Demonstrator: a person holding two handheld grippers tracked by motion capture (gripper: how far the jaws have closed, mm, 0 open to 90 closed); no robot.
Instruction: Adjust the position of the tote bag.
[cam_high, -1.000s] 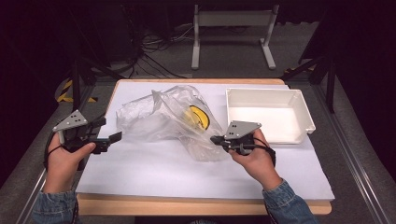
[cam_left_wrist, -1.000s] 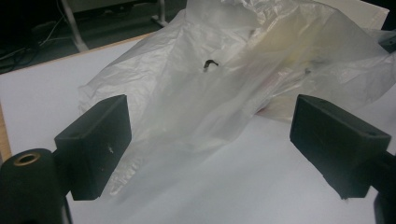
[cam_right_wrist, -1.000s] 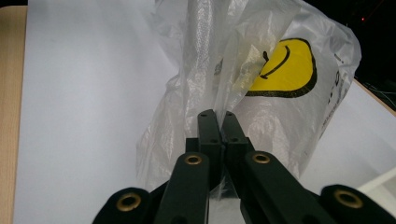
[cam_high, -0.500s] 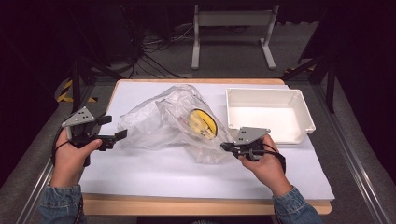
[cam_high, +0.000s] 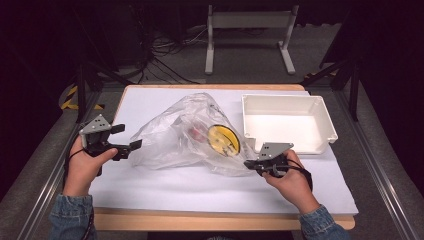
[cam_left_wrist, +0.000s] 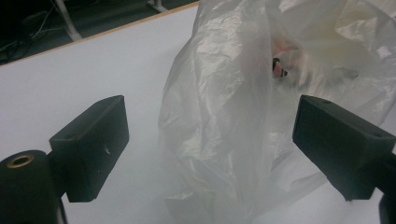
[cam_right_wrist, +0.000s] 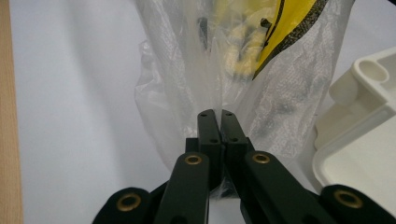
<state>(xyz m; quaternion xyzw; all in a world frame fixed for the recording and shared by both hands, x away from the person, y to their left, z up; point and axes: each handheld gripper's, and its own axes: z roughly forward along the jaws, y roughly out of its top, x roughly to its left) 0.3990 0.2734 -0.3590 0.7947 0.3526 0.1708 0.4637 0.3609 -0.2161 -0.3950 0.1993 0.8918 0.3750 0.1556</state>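
A clear plastic bag (cam_high: 187, 132) lies on the white table, with a round yellow object (cam_high: 223, 139) and a reddish item inside it. My right gripper (cam_high: 248, 164) is shut on the bag's near right corner; in the right gripper view its jaws (cam_right_wrist: 217, 116) pinch a fold of the bag (cam_right_wrist: 233, 70). My left gripper (cam_high: 127, 137) stands open at the bag's left end. In the left gripper view the bag's crumpled end (cam_left_wrist: 224, 130) sits between the wide-apart jaws, untouched.
A white rectangular tray (cam_high: 325, 120) stands at the back right of the table (cam_high: 175, 185), close to my right gripper. The tray's corner (cam_right_wrist: 369, 140) shows right of the jaws. A metal stand and cables are on the floor beyond the table.
My right gripper has drawn the bag's corner toward the near right, stretching the bag. My left gripper has moved right, up to the bag's left end.
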